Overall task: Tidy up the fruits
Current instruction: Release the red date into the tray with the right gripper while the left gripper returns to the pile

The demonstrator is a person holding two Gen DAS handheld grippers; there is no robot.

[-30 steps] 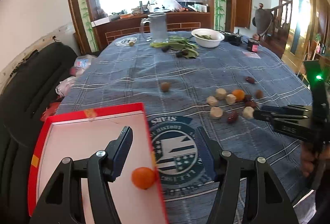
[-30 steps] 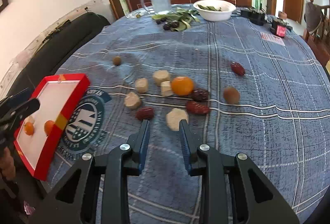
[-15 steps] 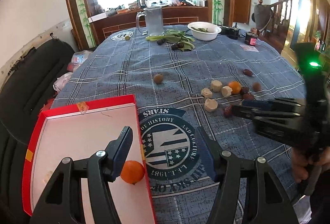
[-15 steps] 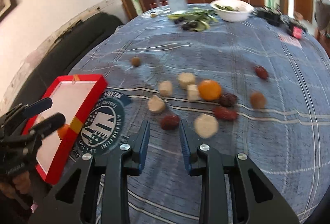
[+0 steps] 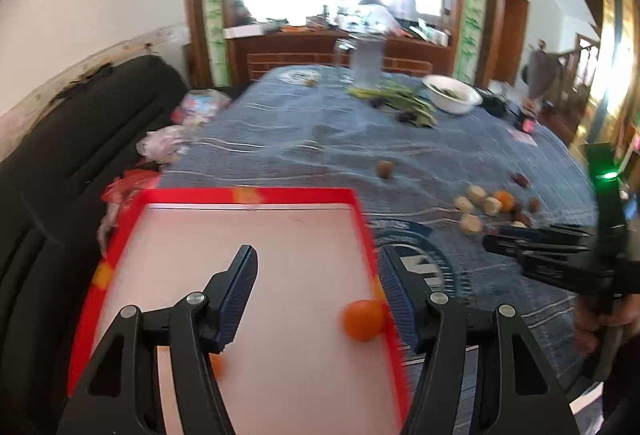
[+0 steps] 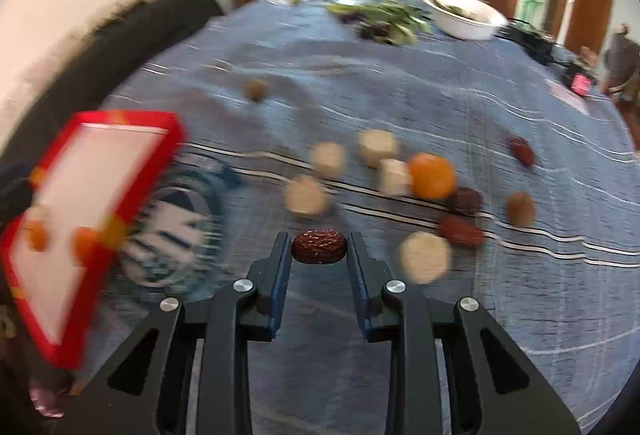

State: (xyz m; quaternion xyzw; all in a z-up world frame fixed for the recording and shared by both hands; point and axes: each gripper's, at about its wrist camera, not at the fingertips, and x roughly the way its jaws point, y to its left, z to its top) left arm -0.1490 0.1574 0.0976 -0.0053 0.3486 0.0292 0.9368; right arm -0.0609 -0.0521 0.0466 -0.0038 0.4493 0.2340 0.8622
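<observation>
The red date [image 6: 319,246] sits right between the tips of the right tongs [image 6: 319,249], which are set narrow and look clamped on it, sharp while the table [image 6: 480,315] behind is blurred, so I'd say it's lifted. Ahead of them and to the right is the rest of the pile: an orange [image 6: 432,175], pale round chunks [image 6: 379,148], more dates [image 6: 461,230], some brownish round fruit [image 6: 519,209]. Off to their left is the red tray [image 6: 100,231]. The left tongs [image 5: 318,277] hang over it, gaping about halfway with nothing in them; one small orange [image 5: 363,319] lies just inside the right prong, another [image 5: 217,366] peeks out beside the left one. So two fruits in, most of the pile still to go.
</observation>
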